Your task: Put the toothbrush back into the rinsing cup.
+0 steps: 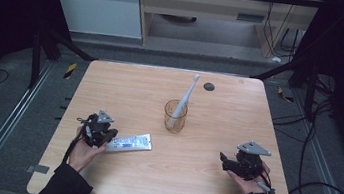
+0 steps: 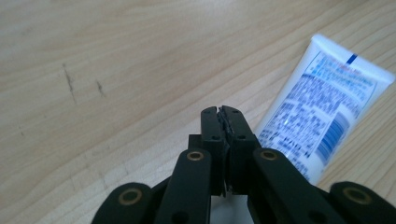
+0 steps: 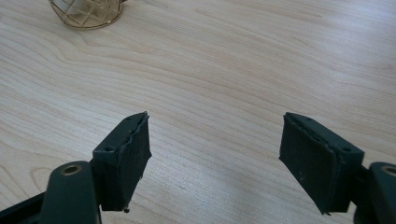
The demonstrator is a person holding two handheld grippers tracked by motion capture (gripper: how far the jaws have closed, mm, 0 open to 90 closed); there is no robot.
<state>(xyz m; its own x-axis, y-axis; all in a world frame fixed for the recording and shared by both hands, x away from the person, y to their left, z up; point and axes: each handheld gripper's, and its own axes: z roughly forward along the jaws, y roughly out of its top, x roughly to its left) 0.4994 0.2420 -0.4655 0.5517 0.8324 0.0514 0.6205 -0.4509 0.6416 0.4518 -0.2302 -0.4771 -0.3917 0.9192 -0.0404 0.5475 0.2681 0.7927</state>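
Beside the toothpaste tube (image 2: 322,116), closed jaws

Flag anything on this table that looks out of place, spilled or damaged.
Nothing stands out. The toothbrush leans in the amber cup, which stands upright, and the toothpaste tube lies flat and intact on the table. No spills show.

Left gripper (image 2: 222,112) closed, right gripper (image 3: 215,158) agape.
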